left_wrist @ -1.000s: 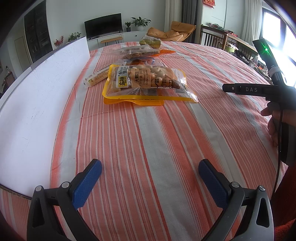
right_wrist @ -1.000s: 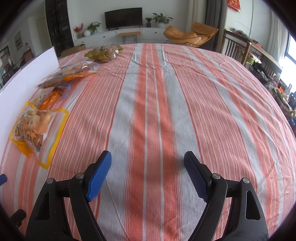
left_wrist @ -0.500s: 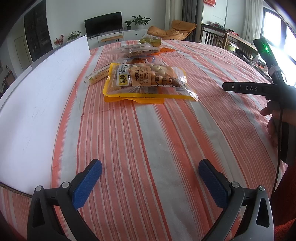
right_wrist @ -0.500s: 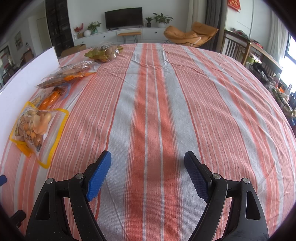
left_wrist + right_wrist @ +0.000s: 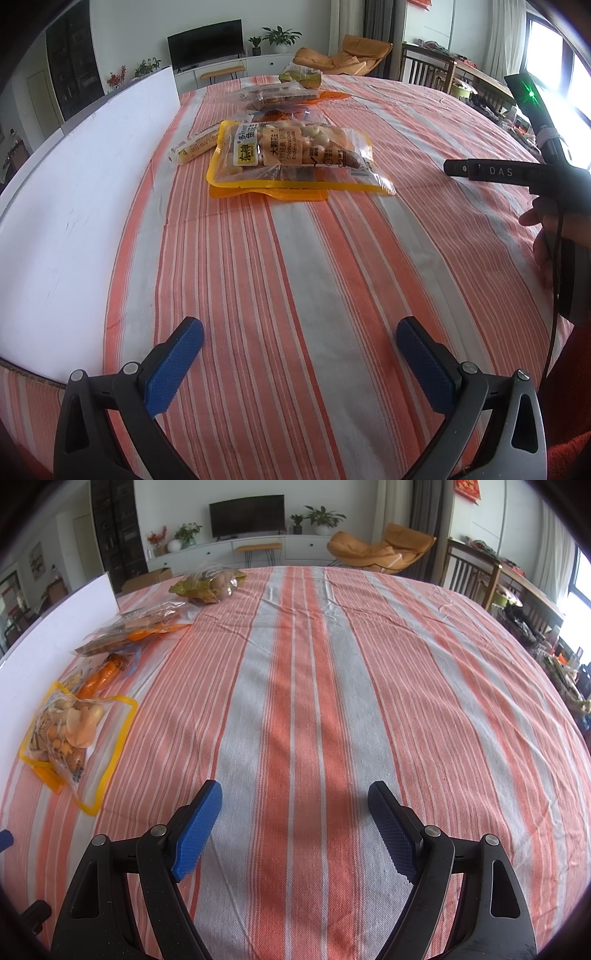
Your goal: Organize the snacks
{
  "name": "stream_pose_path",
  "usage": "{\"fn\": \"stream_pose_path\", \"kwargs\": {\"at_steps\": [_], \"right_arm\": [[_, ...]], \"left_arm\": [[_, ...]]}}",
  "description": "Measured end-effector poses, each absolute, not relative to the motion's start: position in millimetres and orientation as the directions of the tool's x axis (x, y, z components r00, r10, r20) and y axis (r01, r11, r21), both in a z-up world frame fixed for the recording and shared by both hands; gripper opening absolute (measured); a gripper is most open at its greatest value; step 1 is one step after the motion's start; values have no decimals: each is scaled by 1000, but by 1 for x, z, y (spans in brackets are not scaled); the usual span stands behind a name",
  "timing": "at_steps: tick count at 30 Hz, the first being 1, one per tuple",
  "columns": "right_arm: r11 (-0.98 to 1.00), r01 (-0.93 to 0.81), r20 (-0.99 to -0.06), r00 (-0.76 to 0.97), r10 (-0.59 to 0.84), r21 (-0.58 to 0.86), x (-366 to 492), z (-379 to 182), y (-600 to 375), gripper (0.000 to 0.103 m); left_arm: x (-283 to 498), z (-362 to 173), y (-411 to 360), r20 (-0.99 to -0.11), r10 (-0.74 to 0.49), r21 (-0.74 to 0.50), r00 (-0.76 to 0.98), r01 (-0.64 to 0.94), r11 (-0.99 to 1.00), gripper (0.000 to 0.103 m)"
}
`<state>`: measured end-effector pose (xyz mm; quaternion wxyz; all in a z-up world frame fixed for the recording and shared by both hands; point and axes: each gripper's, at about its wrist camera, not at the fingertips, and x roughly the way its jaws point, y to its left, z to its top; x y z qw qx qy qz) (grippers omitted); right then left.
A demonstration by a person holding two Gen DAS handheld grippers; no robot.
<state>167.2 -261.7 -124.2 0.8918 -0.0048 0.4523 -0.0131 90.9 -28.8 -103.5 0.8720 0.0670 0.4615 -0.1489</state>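
Observation:
A yellow-edged snack bag (image 5: 295,158) lies on the striped tablecloth ahead of my left gripper (image 5: 299,343), which is open and empty, well short of it. It also shows at the left in the right wrist view (image 5: 70,731). Behind it lie a slim snack stick (image 5: 195,147), a clear bag with orange trim (image 5: 284,96) and a greenish bag (image 5: 301,77) at the far end. My right gripper (image 5: 295,808) is open and empty over bare cloth, right of the snacks.
A white board (image 5: 74,206) lies along the table's left side. The right-hand gripper's body and the hand holding it (image 5: 546,184) show at the right of the left wrist view. Chairs stand beyond the table's right edge (image 5: 480,576).
My left gripper has moved forward a little toward the yellow-edged bag, which looks slightly larger. The right gripper has not moved.

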Motion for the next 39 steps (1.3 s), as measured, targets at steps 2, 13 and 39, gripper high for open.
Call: {"fn": "stream_pose_path", "kwargs": {"at_steps": [2, 13, 39], "right_arm": [[1000, 19, -806, 591, -28, -21, 167, -124, -262, 84], [999, -39, -832, 555, 8, -16, 175, -123, -254, 84], [720, -694, -968, 174, 179, 8, 208, -123, -93, 71]], "left_arm": [[88, -103, -27, -831, -200, -18, 519, 334, 943, 103], [80, -103, -24, -828, -210, -19, 519, 349, 937, 103], [80, -102, -22, -817, -223, -19, 533, 361, 932, 103]]}}
